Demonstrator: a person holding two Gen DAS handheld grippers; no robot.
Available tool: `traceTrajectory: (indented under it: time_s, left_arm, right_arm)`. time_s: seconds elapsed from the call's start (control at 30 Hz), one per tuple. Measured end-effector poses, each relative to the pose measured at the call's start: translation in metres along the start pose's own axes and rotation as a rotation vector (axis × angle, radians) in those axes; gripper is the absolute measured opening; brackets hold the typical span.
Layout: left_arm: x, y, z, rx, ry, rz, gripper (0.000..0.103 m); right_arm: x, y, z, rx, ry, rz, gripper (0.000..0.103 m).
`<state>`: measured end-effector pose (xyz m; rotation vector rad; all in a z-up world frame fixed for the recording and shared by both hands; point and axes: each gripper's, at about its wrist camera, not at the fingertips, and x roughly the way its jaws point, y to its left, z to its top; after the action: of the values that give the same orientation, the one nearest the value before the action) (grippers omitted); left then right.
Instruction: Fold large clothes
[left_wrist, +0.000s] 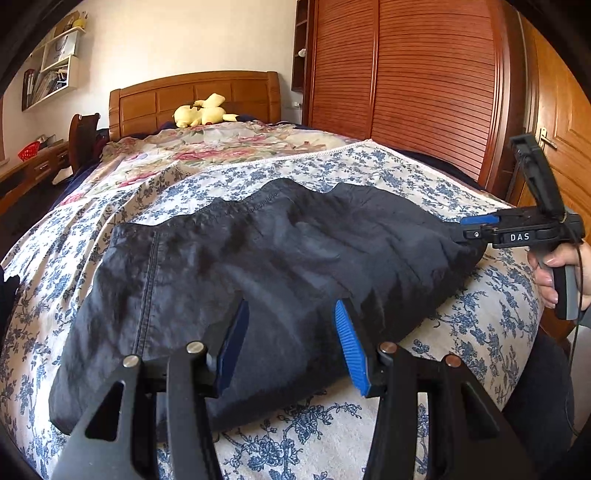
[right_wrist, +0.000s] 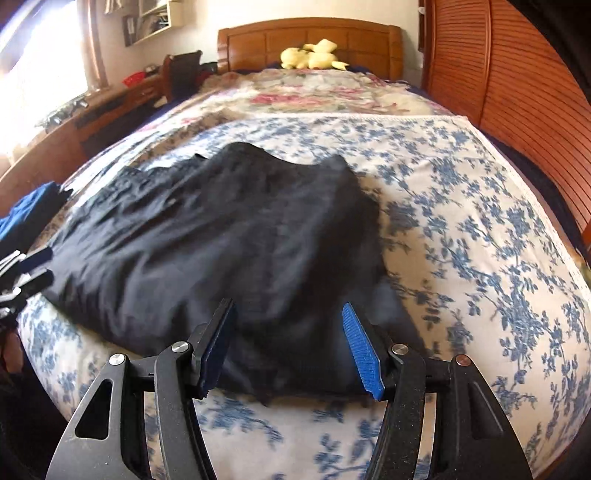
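A dark navy garment (left_wrist: 258, 266) lies crumpled and partly folded on a blue-flowered white sheet (left_wrist: 369, 166) on the bed. My left gripper (left_wrist: 291, 310) is open, its blue pads apart over the garment's near edge. My right gripper (right_wrist: 288, 314) is open too, its pads astride the garment's near right corner (right_wrist: 295, 362). In the left wrist view the right gripper (left_wrist: 476, 225) reaches in from the right at the garment's right end, held by a hand (left_wrist: 554, 269). The garment also shows in the right wrist view (right_wrist: 207, 236).
A yellow plush toy (left_wrist: 203, 112) lies by the wooden headboard (left_wrist: 195, 96) on a pink-flowered quilt (left_wrist: 207, 147). Slatted wardrobe doors (left_wrist: 406, 81) stand along the right. A desk (left_wrist: 29, 166) and chair stand left. Blue clothes (right_wrist: 26, 214) lie at the left bed edge.
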<state>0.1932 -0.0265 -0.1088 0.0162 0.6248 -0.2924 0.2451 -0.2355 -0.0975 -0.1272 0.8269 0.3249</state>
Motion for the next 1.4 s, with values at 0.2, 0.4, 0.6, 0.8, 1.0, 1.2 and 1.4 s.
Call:
traceTrajectory:
  time_s: [0.2,0.4,0.6,0.8,1.0,1.2,1.4]
  left_arm:
    - [0.008,0.002,-0.004,0.008,0.025,0.017,0.048]
    - [0.012,0.007,-0.007,0.003,0.047,0.024,0.048]
    - [0.018,0.007,-0.010,0.009,0.069,0.024,0.048]
    - [0.016,0.008,-0.009,0.005,0.060,0.022,0.048]
    - [0.008,0.005,-0.006,-0.004,0.029,0.004,0.048]
    - [0.011,-0.002,0.000,0.002,0.024,-0.013,0.048]
    - [0.020,-0.014,0.004,0.011,0.029,-0.033,0.048]
  right_arm:
    - [0.004,0.024,0.004,-0.081,-0.008,0.008,0.061]
    - [0.008,0.032,0.003,-0.107,-0.006,0.032,0.061]
    - [0.033,0.032,-0.002,-0.121,0.045,0.012,0.072]
    - [0.048,0.027,-0.014,-0.099,0.085,0.034,0.074]
    - [0.030,0.030,-0.012,-0.107,0.066,-0.007,0.074]
    - [0.004,0.010,-0.006,-0.098,0.001,-0.094,0.074]
    - [0.009,-0.020,-0.010,-0.012,0.040,-0.144,0.074]
